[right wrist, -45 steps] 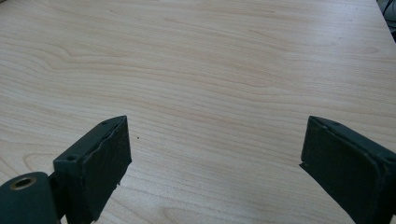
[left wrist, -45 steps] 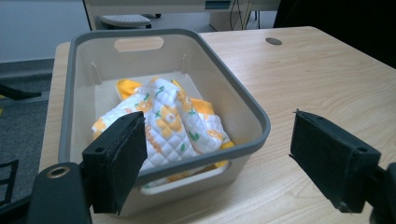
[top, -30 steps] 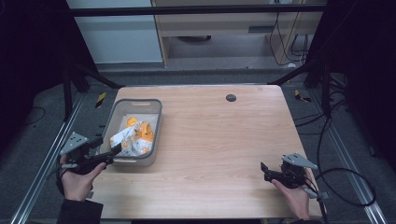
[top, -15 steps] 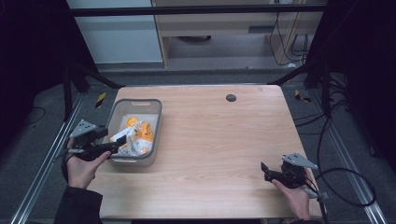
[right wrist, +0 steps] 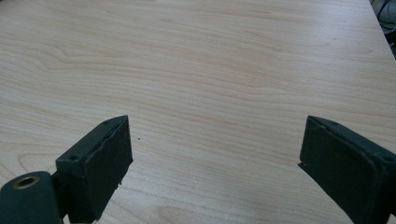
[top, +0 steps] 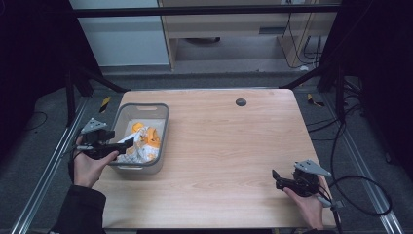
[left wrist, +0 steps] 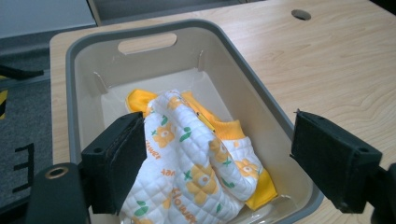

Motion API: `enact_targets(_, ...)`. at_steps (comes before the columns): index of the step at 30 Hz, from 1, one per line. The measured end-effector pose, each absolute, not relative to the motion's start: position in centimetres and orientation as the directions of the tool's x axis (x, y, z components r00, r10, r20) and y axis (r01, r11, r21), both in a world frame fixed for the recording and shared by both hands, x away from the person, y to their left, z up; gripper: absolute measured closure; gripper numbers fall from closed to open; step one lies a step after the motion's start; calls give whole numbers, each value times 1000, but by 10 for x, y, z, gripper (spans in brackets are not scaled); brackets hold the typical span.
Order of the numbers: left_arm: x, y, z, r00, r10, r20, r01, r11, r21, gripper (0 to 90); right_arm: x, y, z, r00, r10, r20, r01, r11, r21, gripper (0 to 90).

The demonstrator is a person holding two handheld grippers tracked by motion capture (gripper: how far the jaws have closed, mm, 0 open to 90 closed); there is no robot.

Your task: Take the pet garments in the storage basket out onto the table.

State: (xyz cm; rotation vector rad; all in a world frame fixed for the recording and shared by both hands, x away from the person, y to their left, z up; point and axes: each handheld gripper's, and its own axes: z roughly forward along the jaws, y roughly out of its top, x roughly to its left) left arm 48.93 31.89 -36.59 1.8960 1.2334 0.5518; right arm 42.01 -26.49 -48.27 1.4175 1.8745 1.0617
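A pale wooden counter (top: 219, 146) is seen from the high view, with a grey bin (top: 141, 139) near its left edge; the left tool (top: 127, 143) is held at the bin's left rim, and the right tool (top: 277, 179) rests at the near right, well apart. In the left gripper view, the jaws stand wide, empty, straddling a quilted white cloth (left wrist: 196, 163) with orange trim (crumpled inside the bin); closing lower on a thick fold would likely grip best. In the right gripper view, wide jaws frame bare wood.
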Motion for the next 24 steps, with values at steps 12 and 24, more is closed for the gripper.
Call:
enact_targets(12,504,317,-378,428,902,-46,599,-245,763,171,420,-266,-483,-290,957,21,510,136,850,92)
enact_targets(24,516,312,-382,433,901,-34,635,-278,720,171,421,-265,-483,-292,956,27,515,133,847,92)
